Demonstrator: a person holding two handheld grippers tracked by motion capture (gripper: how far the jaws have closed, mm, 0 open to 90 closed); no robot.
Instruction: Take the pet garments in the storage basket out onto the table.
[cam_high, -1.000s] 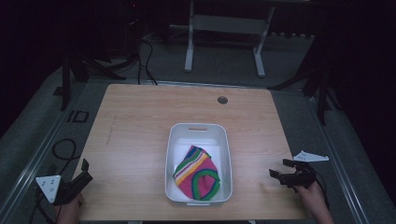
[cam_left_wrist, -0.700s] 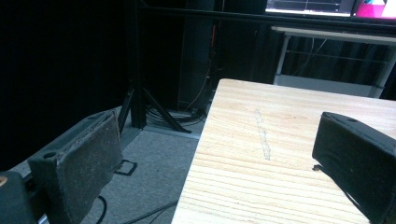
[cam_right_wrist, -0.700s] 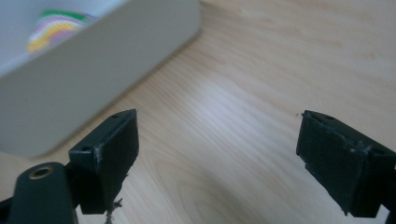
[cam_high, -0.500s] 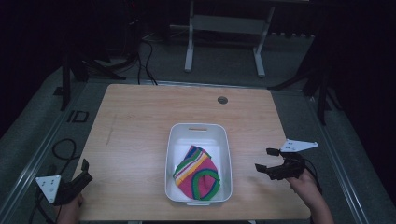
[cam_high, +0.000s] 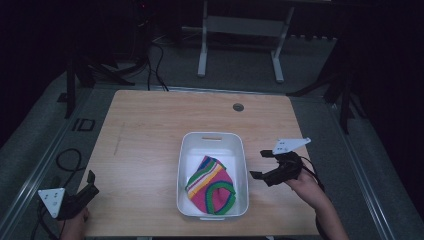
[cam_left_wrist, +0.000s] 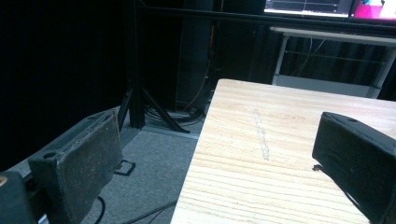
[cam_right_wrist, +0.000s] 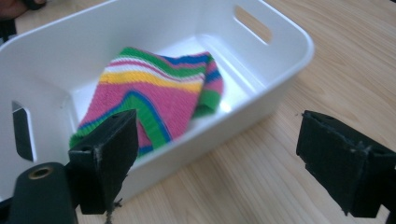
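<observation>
White bin (cam_high: 212, 140) sits on the surface (cam_high: 150, 130). A folded striped cloth (cam_high: 210, 185) lies inside the bin, toward its near end. Right claw (cam_high: 264, 164) hovers just beside the bin's right wall, jaws spread wide, empty. Left claw (cam_high: 90, 182) rests well apart from the bin at the surface's near-left corner, jaws also apart, empty. Cloth looks knitted: likely soft, light, limp. Probable best hold: pinch a raised folded edge.

I see the bin (cam_high: 212, 145) mid-table (cam_high: 150, 140), folded cloth (cam_high: 211, 185) in its near half, my right gripper (cam_high: 262, 163) just right of it, left gripper (cam_high: 90, 182) at the near-left corner
</observation>
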